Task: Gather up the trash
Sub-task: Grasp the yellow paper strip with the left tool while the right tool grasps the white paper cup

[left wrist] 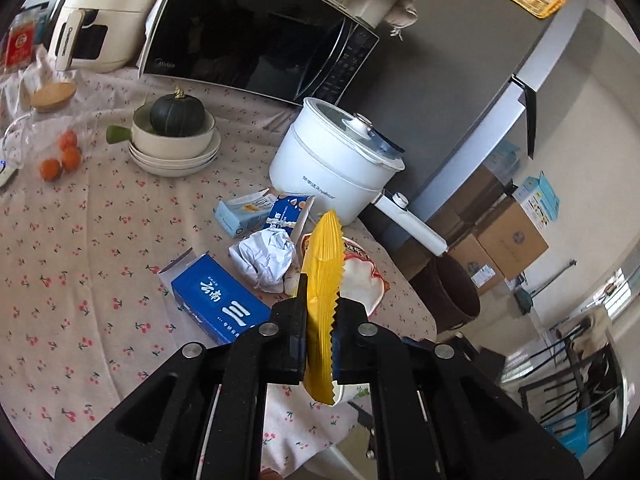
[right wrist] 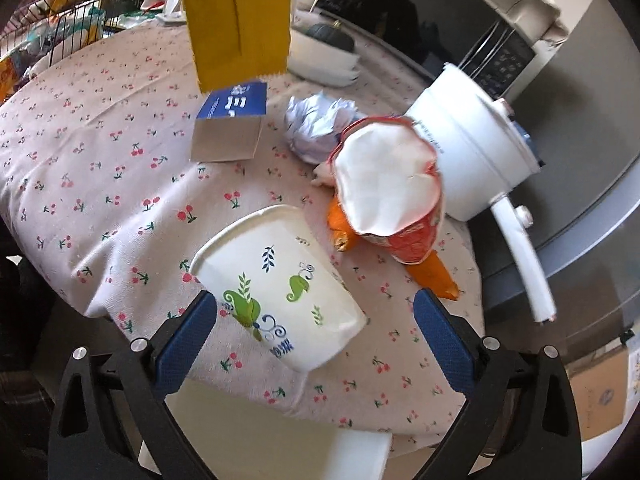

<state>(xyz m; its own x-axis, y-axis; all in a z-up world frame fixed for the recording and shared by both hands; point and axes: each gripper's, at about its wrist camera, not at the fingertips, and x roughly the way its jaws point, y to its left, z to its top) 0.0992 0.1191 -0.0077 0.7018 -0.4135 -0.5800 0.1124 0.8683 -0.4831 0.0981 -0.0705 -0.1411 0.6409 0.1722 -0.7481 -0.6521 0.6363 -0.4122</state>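
Already your left gripper (left wrist: 320, 320) pinches the flat yellow foil wrapper (left wrist: 322, 276); your right gripper (right wrist: 316, 316) gapes empty around the toppled white paper cup (right wrist: 280, 292) at the table's (right wrist: 100, 160) near edge. Close gently next.

Round table (right wrist: 100, 184) in pink cherry-print cloth. On it: white paper cup with green leaf print (right wrist: 280, 292) tipped on its side, crushed red noodle cup (right wrist: 392, 188), crumpled white paper ball (right wrist: 316, 124), blue carton box (right wrist: 232, 120), white electric pot (left wrist: 336, 160), black microwave (left wrist: 256, 28), stacked cream bowls (left wrist: 176, 148).
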